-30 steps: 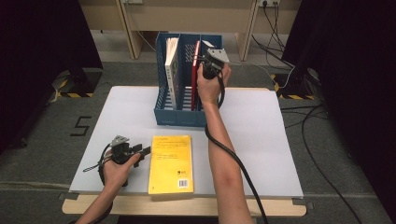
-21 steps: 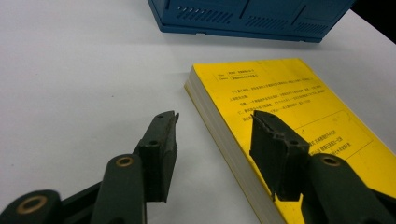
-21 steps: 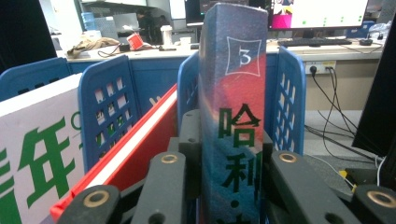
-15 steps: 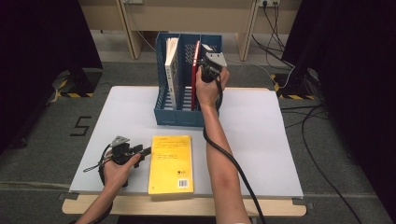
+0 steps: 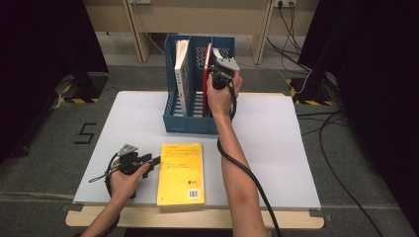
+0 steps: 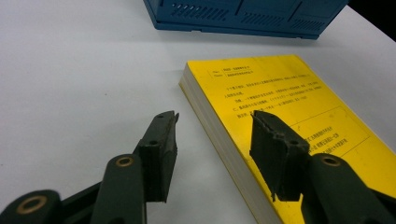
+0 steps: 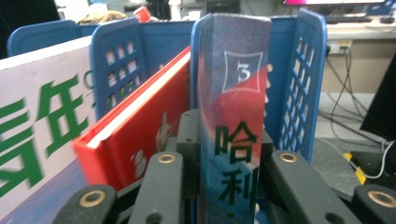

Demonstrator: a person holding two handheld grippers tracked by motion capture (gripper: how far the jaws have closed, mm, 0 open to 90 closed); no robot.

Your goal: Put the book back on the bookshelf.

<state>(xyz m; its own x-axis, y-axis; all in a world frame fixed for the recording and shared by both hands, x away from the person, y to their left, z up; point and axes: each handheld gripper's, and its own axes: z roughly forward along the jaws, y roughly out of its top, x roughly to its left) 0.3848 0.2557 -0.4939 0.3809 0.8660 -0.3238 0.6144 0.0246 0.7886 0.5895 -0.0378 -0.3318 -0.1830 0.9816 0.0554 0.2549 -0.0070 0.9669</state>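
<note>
A blue three-slot file rack (image 5: 173,106) stands at the table's far middle. A white book (image 5: 182,74) leans in its left slot and a red book (image 5: 206,79) in the middle slot. My right gripper (image 5: 222,69) is up at the rack's right slot, shut on the spine of a blue and red book (image 7: 231,93) that stands upright in that slot. A yellow book (image 5: 181,173) lies flat near the front edge. My left gripper (image 6: 215,116) is open at its left edge, one jaw over the cover and the other over the table.
The white table (image 5: 296,148) is bare to the right of the rack and the yellow book. Cables (image 5: 341,123) run over the floor at the right. A wooden bench (image 5: 197,15) stands behind the rack.
My right gripper has shifted slightly down and left with the book at the rack's right slot. The left gripper and the yellow book have not moved.
</note>
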